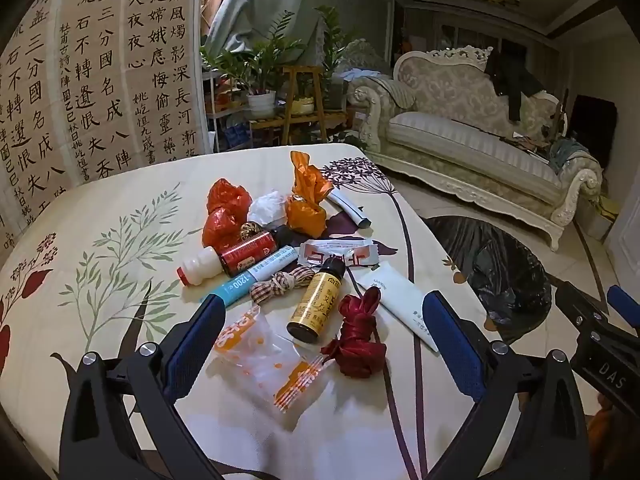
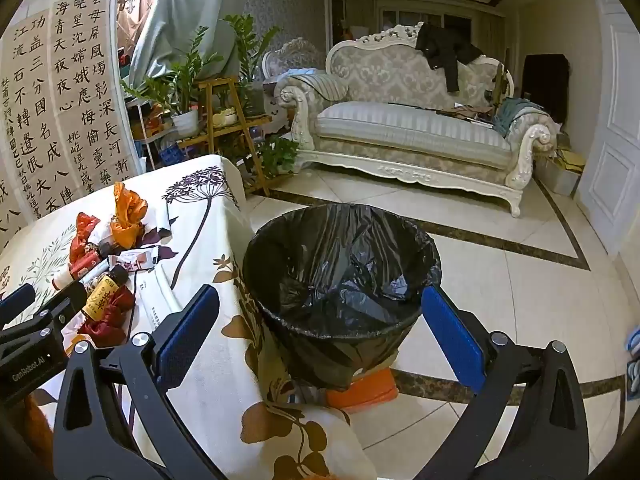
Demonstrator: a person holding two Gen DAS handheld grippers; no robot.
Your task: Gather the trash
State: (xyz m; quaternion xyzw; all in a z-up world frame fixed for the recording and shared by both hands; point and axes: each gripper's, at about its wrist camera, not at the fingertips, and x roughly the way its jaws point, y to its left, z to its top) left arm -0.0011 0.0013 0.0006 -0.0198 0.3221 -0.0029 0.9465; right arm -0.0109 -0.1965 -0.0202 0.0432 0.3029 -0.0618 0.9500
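Note:
Trash lies heaped on the flowered tablecloth [image 1: 120, 280]. The pile holds a clear orange-printed wrapper [image 1: 260, 354], a dark red ribbon [image 1: 356, 340], a yellow-label bottle [image 1: 316, 300], a white tube [image 1: 404, 300], a red-label bottle [image 1: 240, 258], crumpled red bags [image 1: 224, 212] and an orange bag [image 1: 308, 196]. My left gripper [image 1: 324, 340] hangs open just above the wrapper and ribbon, touching nothing. My right gripper [image 2: 320, 332] is open over the black-lined bin [image 2: 344, 212], which stands on the floor beside the table corner. Nothing is between its fingers.
An orange stool [image 2: 360, 394] shows under the bin. A cream sofa [image 2: 400, 132] and a plant stand [image 2: 224, 120] sit beyond on the tiled floor [image 2: 520, 300]. A calligraphy screen [image 1: 100, 80] backs the table. The right gripper's body [image 1: 600, 328] shows at the left view's right edge.

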